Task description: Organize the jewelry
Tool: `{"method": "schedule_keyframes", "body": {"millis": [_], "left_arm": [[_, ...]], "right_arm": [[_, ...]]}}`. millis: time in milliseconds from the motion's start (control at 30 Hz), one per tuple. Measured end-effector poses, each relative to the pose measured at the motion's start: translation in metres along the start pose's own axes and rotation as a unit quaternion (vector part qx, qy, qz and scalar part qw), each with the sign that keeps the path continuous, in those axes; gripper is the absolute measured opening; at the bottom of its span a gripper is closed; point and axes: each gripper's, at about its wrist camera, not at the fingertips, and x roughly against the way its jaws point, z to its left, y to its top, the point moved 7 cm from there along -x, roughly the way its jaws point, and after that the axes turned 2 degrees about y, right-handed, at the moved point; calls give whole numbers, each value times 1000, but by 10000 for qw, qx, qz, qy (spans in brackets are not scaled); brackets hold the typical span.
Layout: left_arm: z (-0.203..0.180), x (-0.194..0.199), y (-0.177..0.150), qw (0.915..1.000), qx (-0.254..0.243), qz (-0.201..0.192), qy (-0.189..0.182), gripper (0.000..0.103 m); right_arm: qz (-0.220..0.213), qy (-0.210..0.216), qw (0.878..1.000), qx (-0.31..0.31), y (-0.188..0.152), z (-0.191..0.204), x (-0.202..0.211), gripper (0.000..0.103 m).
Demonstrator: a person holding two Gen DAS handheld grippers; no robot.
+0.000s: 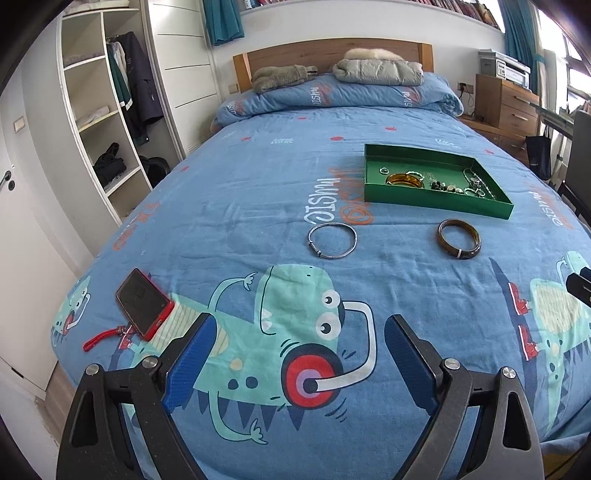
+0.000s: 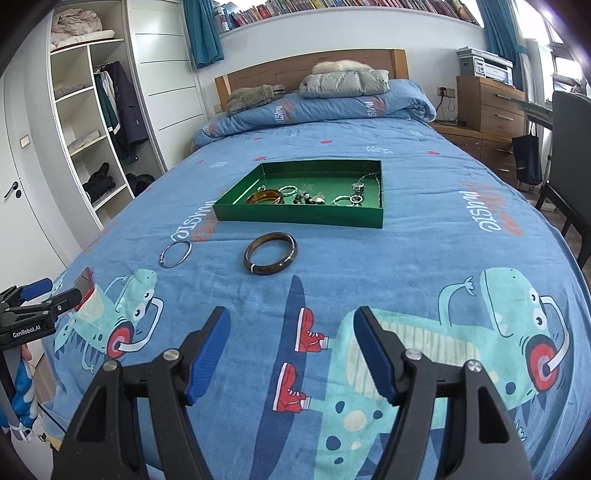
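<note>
Both grippers, left & right, gape wide w/ nothing held; thin silver bangle could slip the pads on soft bedding.

Home bedroom: bed, open wardrobe, bookshelf.

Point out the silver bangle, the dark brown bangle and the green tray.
silver bangle (image 1: 332, 241): left wrist view, near rim of the thin ring.
dark brown bangle (image 2: 270, 253): right wrist view, band of the ring.
green tray (image 2: 299, 217): right wrist view, near outer wall.
</note>
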Motion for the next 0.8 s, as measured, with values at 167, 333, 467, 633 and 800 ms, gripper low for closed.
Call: {"method": "schedule_keyframes", "body": {"millis": [167, 333, 467, 633, 800], "left_arm": [[1, -24, 6, 9999, -69, 152, 3, 92], [2, -52, 18, 9996, -190, 219, -16, 89], [2, -74, 31, 9994, -206, 250, -111, 84], [-4, -106, 50, 9991, -236, 305, -162, 71], [-7, -140, 66, 9991, -182, 357, -170, 68]], "right_arm": [[86, -92, 9999, -98, 3, -4, -24, 68], [145, -163, 9997, -109, 10, -4, -45, 67], [154, -200, 9997, -29, 23, -2, -59, 67], [133, -203, 9997, 81, 43, 0, -79, 66], [235, -105, 9997, 24, 55, -4, -107, 65]]}}
